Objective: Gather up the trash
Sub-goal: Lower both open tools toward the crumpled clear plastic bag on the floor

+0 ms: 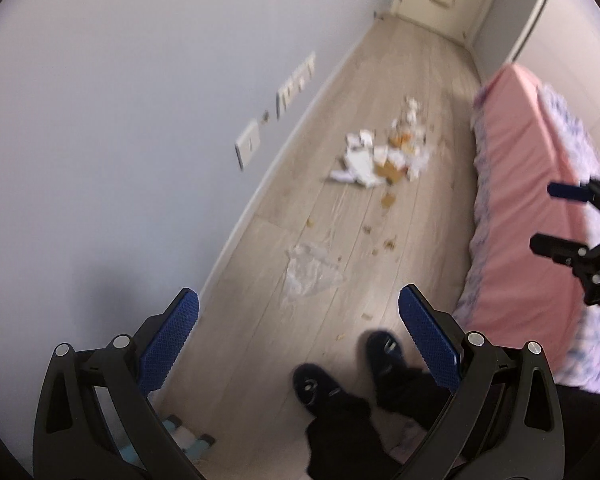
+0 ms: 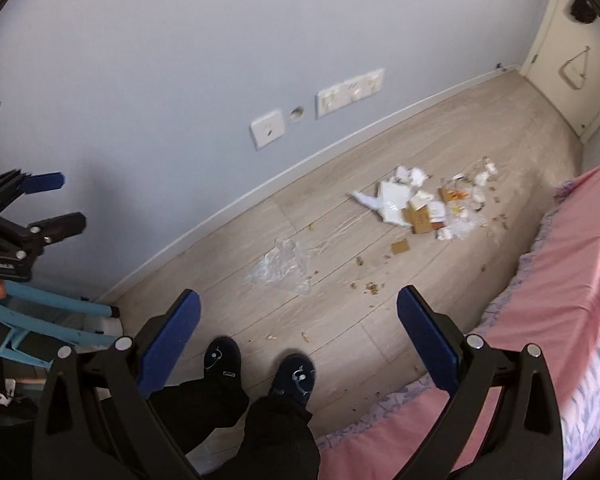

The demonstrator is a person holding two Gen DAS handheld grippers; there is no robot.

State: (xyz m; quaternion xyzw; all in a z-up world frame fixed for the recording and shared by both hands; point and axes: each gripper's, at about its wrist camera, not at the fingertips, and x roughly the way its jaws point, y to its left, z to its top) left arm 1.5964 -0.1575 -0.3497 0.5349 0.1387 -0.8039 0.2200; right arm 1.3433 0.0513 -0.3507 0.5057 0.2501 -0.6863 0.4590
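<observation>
A pile of trash [image 1: 384, 152], white paper, cardboard bits and wrappers, lies on the wooden floor; it also shows in the right wrist view [image 2: 424, 204]. A clear plastic bag [image 1: 310, 272] lies nearer, also in the right wrist view [image 2: 284, 266]. Crumbs are scattered around. My left gripper [image 1: 298, 320] is open and empty, held high above the floor. My right gripper [image 2: 298, 320] is open and empty too. The right gripper also shows at the right edge of the left wrist view [image 1: 556, 216], and the left gripper at the left edge of the right wrist view [image 2: 60, 200].
A pink-covered bed [image 1: 532, 216] runs along the right; it also shows in the right wrist view [image 2: 560, 280]. A grey wall with sockets [image 2: 268, 128] is on the left. A blue stool [image 2: 52, 320] stands near the wall. The person's feet [image 2: 260, 368] are below. A door [image 2: 572, 60] is at the far end.
</observation>
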